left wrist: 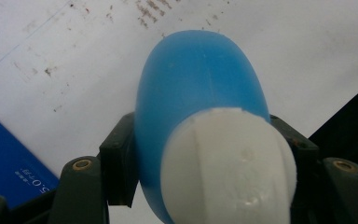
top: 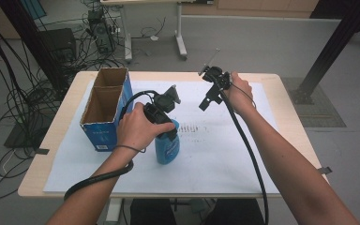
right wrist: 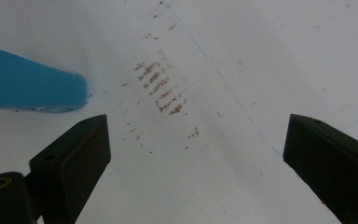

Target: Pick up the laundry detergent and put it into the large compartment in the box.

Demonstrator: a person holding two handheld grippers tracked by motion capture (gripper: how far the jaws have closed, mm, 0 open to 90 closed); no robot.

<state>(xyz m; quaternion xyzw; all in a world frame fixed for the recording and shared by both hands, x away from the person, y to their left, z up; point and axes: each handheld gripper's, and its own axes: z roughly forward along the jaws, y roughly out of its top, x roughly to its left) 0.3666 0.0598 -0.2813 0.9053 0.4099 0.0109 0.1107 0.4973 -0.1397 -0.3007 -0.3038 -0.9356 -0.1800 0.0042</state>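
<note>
Just right of the open cardboard box (top: pixel 104 107), a blue bottle (top: pixel 167 147) with a white cap (left wrist: pixel 228 163) stands upright on the counter's white sheet (top: pixel 225 154), long axis vertical, cap up. The left gripper (top: pixel 168 127) has its fingers (left wrist: pixel 118 163) clamped on the shoulder just below the cap. That smooth plastic probably slips easily and gives a little; gripping under the cap's ledge looks safest. The right gripper (top: pixel 211 96) hovers farther from the box, fingers (right wrist: pixel 72 161) wide and holding nothing.
</note>
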